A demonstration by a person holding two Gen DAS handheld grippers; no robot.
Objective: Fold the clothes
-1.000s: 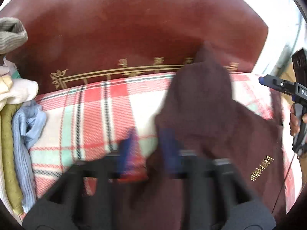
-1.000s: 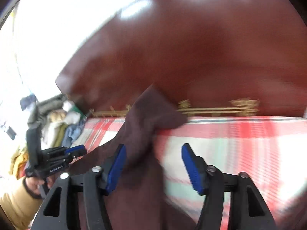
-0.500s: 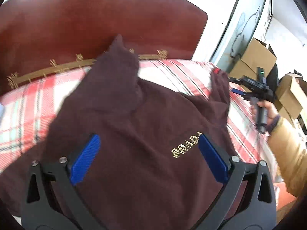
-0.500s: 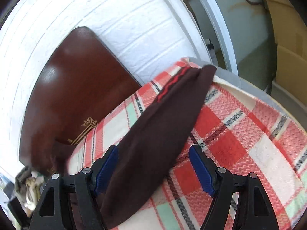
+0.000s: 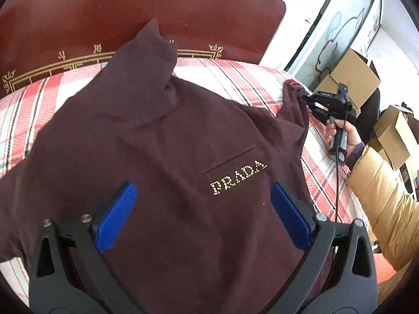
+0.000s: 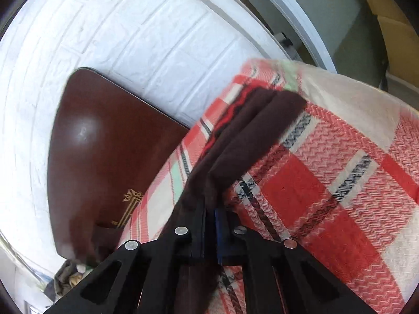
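Note:
A dark maroon sweater [image 5: 162, 141] with gold studded lettering lies face up on the plaid blanket [image 5: 34, 104], its turtleneck pointing at the headboard. My left gripper [image 5: 201, 187] hovers over the chest, jaws wide open and nothing between the blue pads [image 5: 115, 217]. At the right edge of the bed my right gripper [image 5: 307, 99] is shut on the sleeve's cuff end. In the right wrist view the sleeve [image 6: 248, 136] runs forward out of the shut right gripper [image 6: 209, 209] across the blanket [image 6: 327, 183]; a red zigzag stitch shows on its hem.
A glossy brown headboard [image 5: 131, 13] with gold trim backs the bed, with a white brick wall [image 6: 131, 39] beyond. Cardboard boxes [image 5: 351, 76] stand past the bed's right side. A person's hand and tan puffer sleeve [image 5: 379, 196] hold the right gripper. A clothes pile [image 6: 70, 277] lies far left.
The right gripper swung over to the sleeve and closed on it; half a second ago its jaws still straddled it open. The left view panned right over the sweater and drew slightly closer.

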